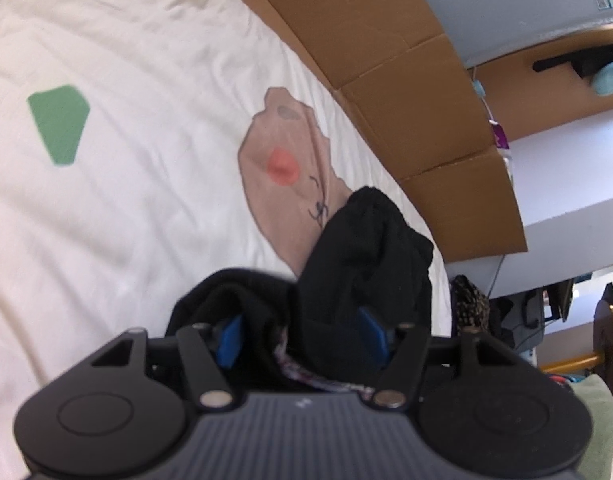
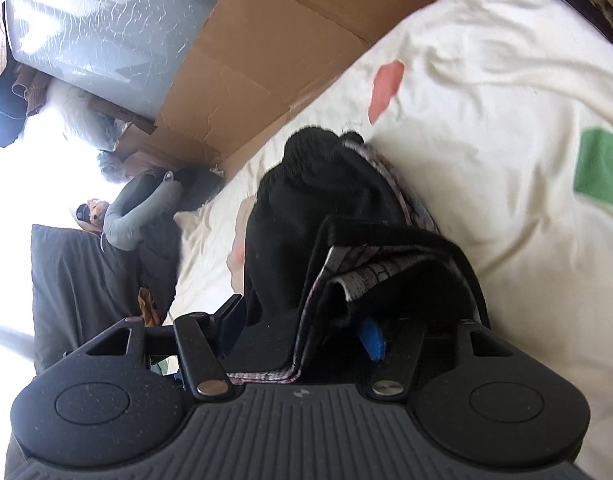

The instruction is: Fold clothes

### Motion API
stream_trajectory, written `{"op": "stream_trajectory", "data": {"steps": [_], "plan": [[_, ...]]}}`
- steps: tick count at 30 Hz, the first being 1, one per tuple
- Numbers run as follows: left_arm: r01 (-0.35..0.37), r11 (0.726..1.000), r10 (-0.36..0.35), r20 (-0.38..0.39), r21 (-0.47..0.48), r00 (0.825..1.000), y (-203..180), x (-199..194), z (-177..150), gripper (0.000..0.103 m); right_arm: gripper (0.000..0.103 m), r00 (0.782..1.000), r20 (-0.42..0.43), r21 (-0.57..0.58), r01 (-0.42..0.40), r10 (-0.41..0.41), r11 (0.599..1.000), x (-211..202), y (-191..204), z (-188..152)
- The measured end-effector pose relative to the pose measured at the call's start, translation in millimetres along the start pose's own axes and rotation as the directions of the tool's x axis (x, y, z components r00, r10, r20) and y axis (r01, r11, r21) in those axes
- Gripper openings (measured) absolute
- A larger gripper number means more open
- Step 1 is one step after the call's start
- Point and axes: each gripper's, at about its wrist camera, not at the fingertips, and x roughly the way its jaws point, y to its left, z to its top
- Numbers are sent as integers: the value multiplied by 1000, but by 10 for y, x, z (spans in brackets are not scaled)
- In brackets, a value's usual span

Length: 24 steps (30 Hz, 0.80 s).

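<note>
a cream sheet with green, pink and tan patches covers the bed. flattened cardboard stands along its far edge. bright daylight floods the clutter beyond.

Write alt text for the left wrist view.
The left gripper has a bunched black garment between its blue pads, above a cream bedsheet printed with tan, pink and green patches. Brown cardboard lines the bed's far edge.
</note>
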Motion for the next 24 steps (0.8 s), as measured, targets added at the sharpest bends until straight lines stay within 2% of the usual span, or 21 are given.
{"op": "stream_trajectory", "data": {"steps": [5,12,15,16,22,24], "plan": [[13,999,-12,35,-29,999,26,7,129,63,65,1000,15,-4,9,-9,1000,20,-22,131],[-2,1000,3,51,-17,999,-18,51,212,62,65,999,38,-7,23,-23,1000,-4,-62,241],[-28,999,27,65,20,998,-71,15,244,60,63,997,57,-41,45,-42,998,-53,-17,280],[-37,999,35,70,32,997,-89,3,255,60,59,996,66,-63,63,-59,996,-78,5,295],[-177,976,161,125,125,979,-128,-85,265,58,57,982,115,-157,170,-153,973,-224,47,384],[-207,970,192,119,131,974,-91,-63,258,52,56,977,122,-167,191,-172,967,-231,22,401]]}}
